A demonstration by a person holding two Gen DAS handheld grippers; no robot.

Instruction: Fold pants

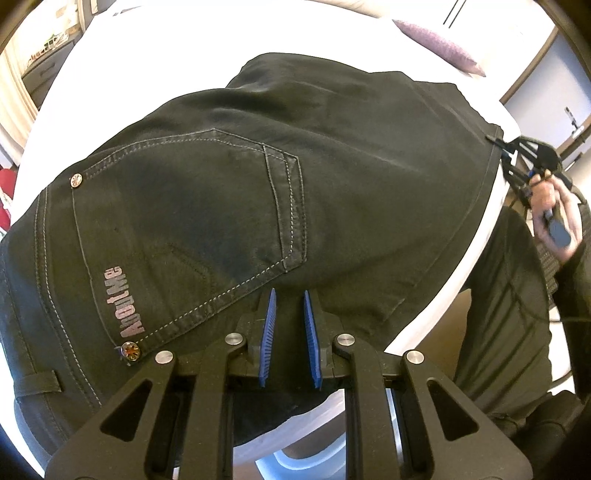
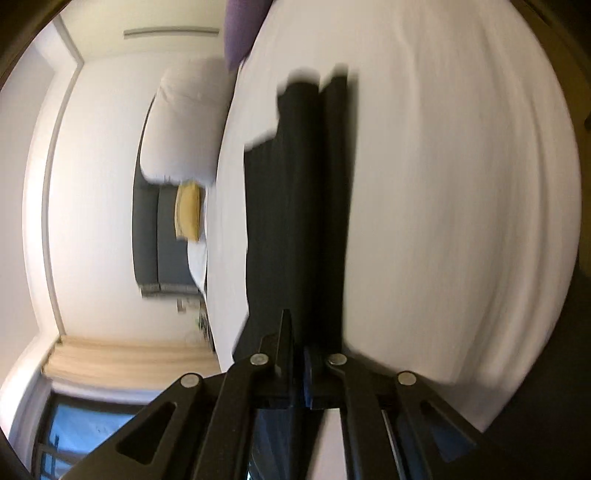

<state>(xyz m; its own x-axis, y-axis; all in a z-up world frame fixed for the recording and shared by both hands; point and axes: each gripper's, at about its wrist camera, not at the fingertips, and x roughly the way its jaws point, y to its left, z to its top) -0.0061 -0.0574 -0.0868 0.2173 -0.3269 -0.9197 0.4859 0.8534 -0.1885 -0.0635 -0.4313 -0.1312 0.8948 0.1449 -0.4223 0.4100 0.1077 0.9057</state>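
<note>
Black jeans (image 1: pixel 258 177) lie on a white bed (image 1: pixel 373 37), back pocket up with an "AboutMe" label. My left gripper (image 1: pixel 290 299) is open, its blue pads (image 1: pixel 269 325) just above the seat of the jeans near the bed's front edge. My right gripper (image 1: pixel 498 142) shows far right in the left wrist view, shut on the jeans' edge. In the right wrist view, rolled sideways, the right gripper (image 2: pixel 297 343) is shut on the black fabric (image 2: pixel 295 206), which stretches away over the bed (image 2: pixel 461 221).
A purple pillow (image 1: pixel 439 44) lies at the far end of the bed; it also shows in the right wrist view (image 2: pixel 240 29). A white pillow (image 2: pixel 181 125), a yellow cushion (image 2: pixel 190 212) and a grey headboard (image 2: pixel 147 236) stand beyond. The person's dark-clad body (image 1: pixel 517 295) is at the right.
</note>
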